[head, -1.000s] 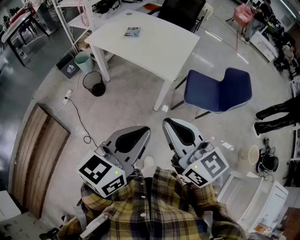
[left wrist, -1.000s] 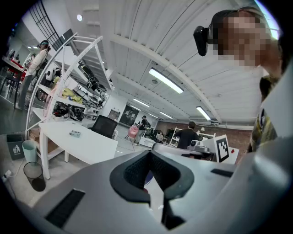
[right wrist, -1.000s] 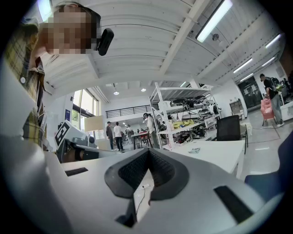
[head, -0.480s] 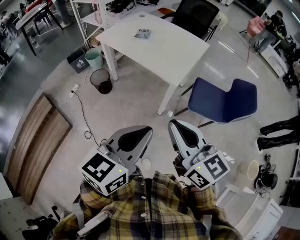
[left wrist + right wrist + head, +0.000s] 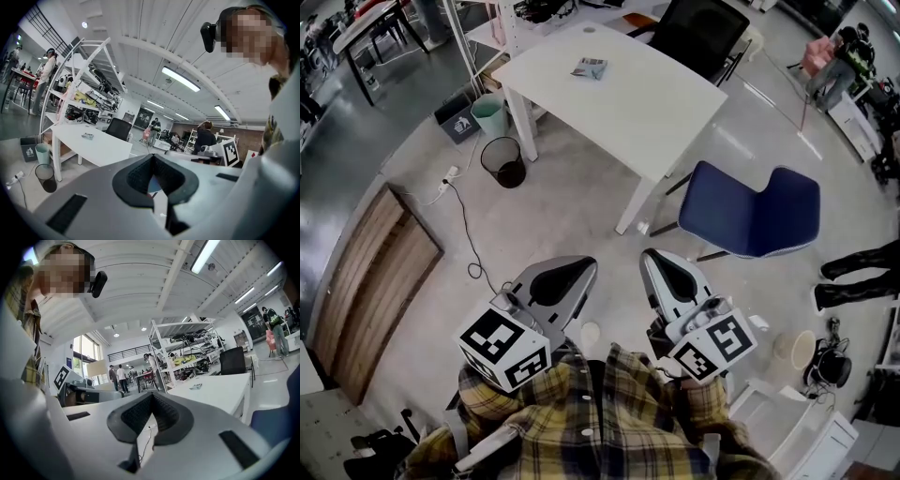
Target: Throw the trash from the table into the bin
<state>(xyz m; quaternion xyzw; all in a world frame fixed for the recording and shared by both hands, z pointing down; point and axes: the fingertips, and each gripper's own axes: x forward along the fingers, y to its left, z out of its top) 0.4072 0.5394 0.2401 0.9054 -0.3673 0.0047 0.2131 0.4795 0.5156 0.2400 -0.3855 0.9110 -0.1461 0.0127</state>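
Note:
A small crumpled wrapper (image 5: pixel 590 67) lies on the white table (image 5: pixel 647 112) at the top of the head view, far from both grippers. It also shows as a small wrapper (image 5: pixel 87 136) in the left gripper view and as a wrapper (image 5: pixel 196 386) in the right gripper view. A black mesh bin (image 5: pixel 502 161) stands on the floor by the table's left leg. My left gripper (image 5: pixel 581 265) and right gripper (image 5: pixel 652 255) are held side by side near my chest. Both are shut with nothing in them.
A pale green bin (image 5: pixel 490 115) and a dark grey bin (image 5: pixel 456 120) stand beside the black one. A blue chair (image 5: pixel 755 211) sits right of the table and a black office chair (image 5: pixel 705 33) behind it. A cable (image 5: pixel 461 234) and a wooden panel (image 5: pixel 370 291) lie on the floor.
The table, bins and blue chair have shifted down and right in the head view as I come closer. Both grippers stay shut and side by side.

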